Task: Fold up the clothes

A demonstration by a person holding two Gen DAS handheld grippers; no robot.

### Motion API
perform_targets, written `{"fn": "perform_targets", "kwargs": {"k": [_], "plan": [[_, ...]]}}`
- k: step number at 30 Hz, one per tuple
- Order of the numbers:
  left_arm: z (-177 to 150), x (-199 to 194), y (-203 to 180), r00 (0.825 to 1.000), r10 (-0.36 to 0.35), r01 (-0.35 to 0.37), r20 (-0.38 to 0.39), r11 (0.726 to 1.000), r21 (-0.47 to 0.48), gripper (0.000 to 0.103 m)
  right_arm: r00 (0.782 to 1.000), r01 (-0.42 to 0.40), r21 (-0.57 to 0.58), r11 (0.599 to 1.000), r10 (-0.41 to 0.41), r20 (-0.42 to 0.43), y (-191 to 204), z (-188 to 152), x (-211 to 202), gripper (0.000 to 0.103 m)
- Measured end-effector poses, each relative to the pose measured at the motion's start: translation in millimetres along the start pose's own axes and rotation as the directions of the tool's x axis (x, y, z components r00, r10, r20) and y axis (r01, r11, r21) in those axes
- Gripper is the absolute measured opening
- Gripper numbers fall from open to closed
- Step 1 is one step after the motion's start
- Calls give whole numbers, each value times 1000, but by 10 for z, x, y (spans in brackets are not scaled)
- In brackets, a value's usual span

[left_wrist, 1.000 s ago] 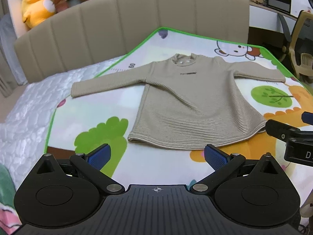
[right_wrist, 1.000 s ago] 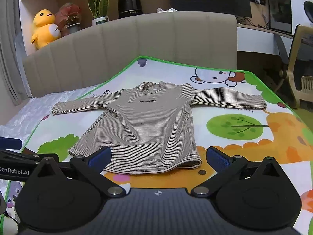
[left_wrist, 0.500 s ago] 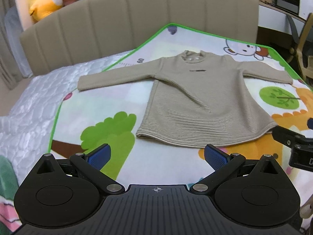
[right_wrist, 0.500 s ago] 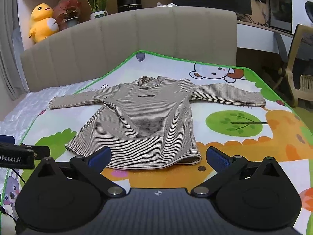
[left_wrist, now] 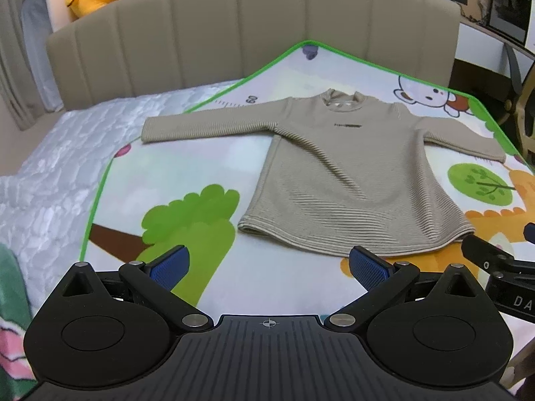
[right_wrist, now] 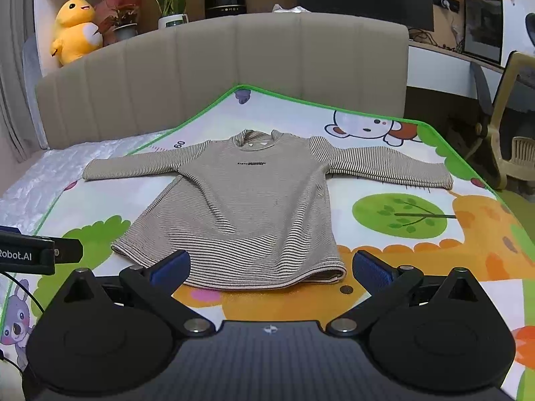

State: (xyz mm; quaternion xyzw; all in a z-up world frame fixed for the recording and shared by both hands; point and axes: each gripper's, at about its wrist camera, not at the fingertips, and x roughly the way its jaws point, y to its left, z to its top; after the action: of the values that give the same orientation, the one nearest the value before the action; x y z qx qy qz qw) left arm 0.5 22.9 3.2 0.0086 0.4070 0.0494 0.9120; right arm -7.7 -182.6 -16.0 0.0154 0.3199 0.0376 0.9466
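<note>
Shirt (left_wrist: 354, 180) first: the striped long-sleeved top is lying flat and face up on the cartoon play mat (left_wrist: 187, 180) spread over the bed, collar toward the headboard (left_wrist: 267, 33), both sleeves stretched straight out to the sides, hem nearest me. I am holding my left tool (left_wrist: 267, 265) over the mat just short of the hem's left corner, with its blue pads spread wide and nothing between them. I am holding my right tool (right_wrist: 269, 267) wide too, also empty, and from its own view the hem's right portion is sitting between the fingers. Nothing is folded yet, so I am judging the step in hand as the approach for the first grasp. To do it well, I am planning to come in low and level at a sleeve cuff or hem corner and pinch both fabric layers. The knit looks soft and ribbed, so a shallow bite may slip or lift only the top layer.
</note>
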Motion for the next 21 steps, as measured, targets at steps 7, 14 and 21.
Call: {"fn": "perform_targets", "kwargs": {"k": [7, 14, 21], "plan": [[-5, 60, 44, 999, -2, 1, -42, 1000, -22, 103, 1000, -2, -2, 1000, 2, -21, 38, 7, 37, 103], [-21, 104, 92, 998, -6, 4, -67, 999, -34, 103, 999, -22, -17, 1000, 21, -32, 86, 7, 60, 103], [-28, 95, 89, 998, -9, 7, -68, 999, -32, 103, 999, -20, -7, 1000, 20, -31, 67, -4, 53, 103]]}}
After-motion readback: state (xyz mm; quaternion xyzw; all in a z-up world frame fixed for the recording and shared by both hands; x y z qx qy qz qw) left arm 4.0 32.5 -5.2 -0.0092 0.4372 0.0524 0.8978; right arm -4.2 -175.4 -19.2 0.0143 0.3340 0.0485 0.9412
